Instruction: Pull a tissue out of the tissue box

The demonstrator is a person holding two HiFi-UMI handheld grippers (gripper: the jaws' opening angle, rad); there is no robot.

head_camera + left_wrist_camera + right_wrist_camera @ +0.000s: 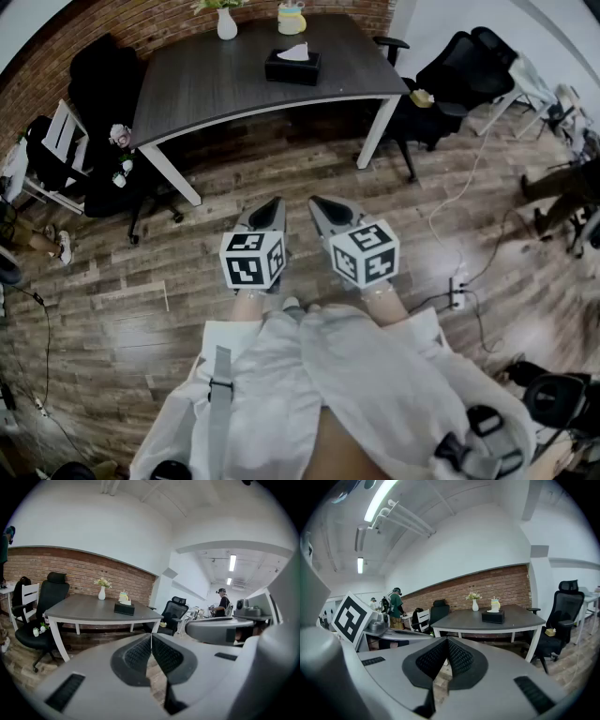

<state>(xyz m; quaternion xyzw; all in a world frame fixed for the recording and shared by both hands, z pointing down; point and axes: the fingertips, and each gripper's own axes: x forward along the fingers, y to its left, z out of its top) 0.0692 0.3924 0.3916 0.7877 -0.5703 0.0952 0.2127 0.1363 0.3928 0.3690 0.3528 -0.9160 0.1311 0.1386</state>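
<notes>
Tissue box [292,66], black, is sitting on the far half of the table [206,89], approx mid-width, w/ a white tissue [295,51] sticking up out of its top. Just behind it, toward the brick wall [141,28], a pale yellow container [292,17] is standing, and left of that a white vase [227,24] w/ flowers. The table top is dark grey w/ white legs, and it's standing on a wood plank floor [112,319]. Black office chairs are sitting at both ends, one left [98,75] and one right [469,61], w/ a white chair [66,131] beside the left one.

I'm holding both grippers side by side, low over the floor in front of me, well apart from the table, tips aiming toward it. Left gripper [274,202]: jaws are pressing together, ribbed pads meeting, nothing btwn them. Right gripper [317,202]: same, jaws are closing tight on nothing. Neither is touching box or tissue.

In the bkgd, a person in a cap [221,603] is standing at the right of the left gripper view. A person in a green top [396,606] is standing at the left of the right gripper view.
</notes>
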